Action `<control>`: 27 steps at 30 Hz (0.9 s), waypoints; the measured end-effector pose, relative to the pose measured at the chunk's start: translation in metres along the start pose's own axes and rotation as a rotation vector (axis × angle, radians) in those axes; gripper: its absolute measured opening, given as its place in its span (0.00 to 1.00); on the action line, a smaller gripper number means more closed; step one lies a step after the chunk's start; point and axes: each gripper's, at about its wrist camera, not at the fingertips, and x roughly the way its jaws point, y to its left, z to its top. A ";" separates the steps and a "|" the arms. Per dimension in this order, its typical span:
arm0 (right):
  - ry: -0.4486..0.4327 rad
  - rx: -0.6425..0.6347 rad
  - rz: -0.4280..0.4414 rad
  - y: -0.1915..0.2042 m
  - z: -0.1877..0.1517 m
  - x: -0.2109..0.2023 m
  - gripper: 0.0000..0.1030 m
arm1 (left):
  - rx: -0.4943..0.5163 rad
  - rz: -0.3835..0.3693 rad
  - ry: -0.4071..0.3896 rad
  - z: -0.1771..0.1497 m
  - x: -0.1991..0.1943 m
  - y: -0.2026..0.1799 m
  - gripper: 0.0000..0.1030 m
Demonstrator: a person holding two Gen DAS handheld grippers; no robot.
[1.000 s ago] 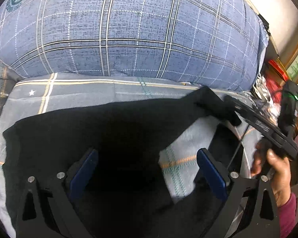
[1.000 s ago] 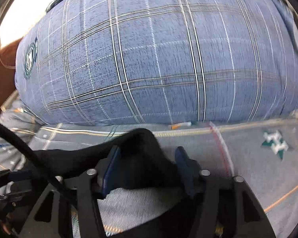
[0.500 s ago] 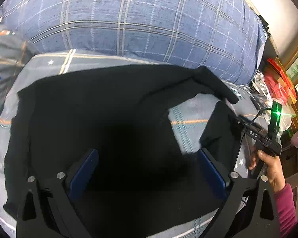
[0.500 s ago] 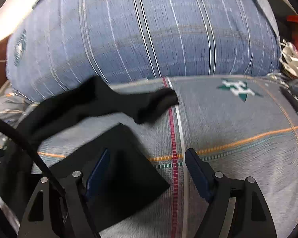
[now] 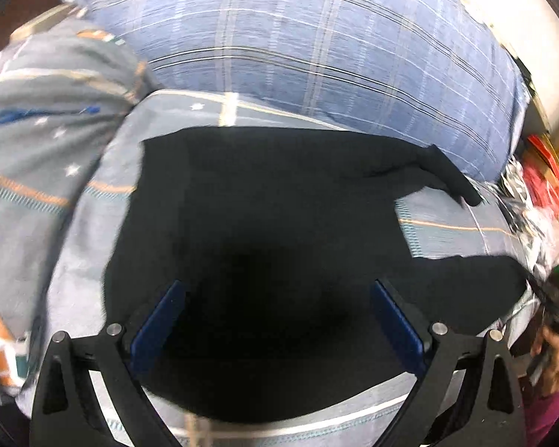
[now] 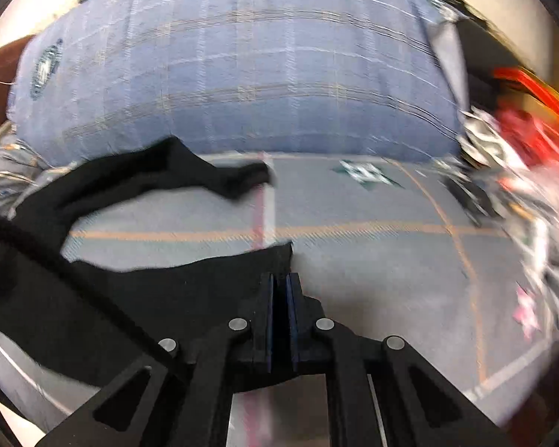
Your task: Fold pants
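Note:
Black pants [image 5: 279, 223] lie spread on a grey patterned bedsheet [image 5: 447, 219], with two legs reaching to the right. My left gripper [image 5: 277, 320] is open and hovers above the wide middle of the pants, touching nothing. In the right wrist view the pants [image 6: 167, 298] show both legs, the far one [image 6: 190, 175] near the pillow. My right gripper [image 6: 279, 287] is shut on the end corner of the near leg. The hand that holds the right gripper [image 5: 551, 350] shows at the right edge of the left wrist view.
A large blue plaid pillow [image 5: 316, 48] [image 6: 242, 74] lies along the far side of the bed. A grey patterned quilt [image 5: 48, 85] bulges at the left. Red items and shiny wrappers [image 6: 514, 130] clutter the bed's right side.
My right gripper let go of the far leg end, moved back to the near leg and shut on its corner. My left gripper stayed open and rose back above the pants.

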 end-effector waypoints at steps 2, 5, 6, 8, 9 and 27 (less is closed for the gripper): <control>0.053 0.007 -0.008 -0.006 -0.012 0.003 0.07 | -0.029 0.022 -0.004 -0.006 -0.004 0.014 0.96; 0.139 0.009 -0.065 -0.009 -0.023 0.021 0.07 | -0.074 0.051 -0.019 -0.013 -0.012 0.036 0.96; 0.157 0.021 -0.083 -0.012 -0.026 0.025 0.07 | -0.095 0.053 -0.025 -0.015 -0.017 0.045 0.96; 0.142 0.086 -0.047 -0.020 -0.027 0.019 0.07 | -0.115 0.066 -0.039 -0.017 -0.024 0.054 0.96; 0.118 0.106 -0.004 -0.019 -0.025 0.013 0.08 | -0.119 0.075 -0.043 -0.018 -0.027 0.057 0.96; 0.049 -0.138 0.409 0.157 -0.023 0.013 0.58 | -0.150 0.157 0.065 -0.051 -0.002 0.085 0.96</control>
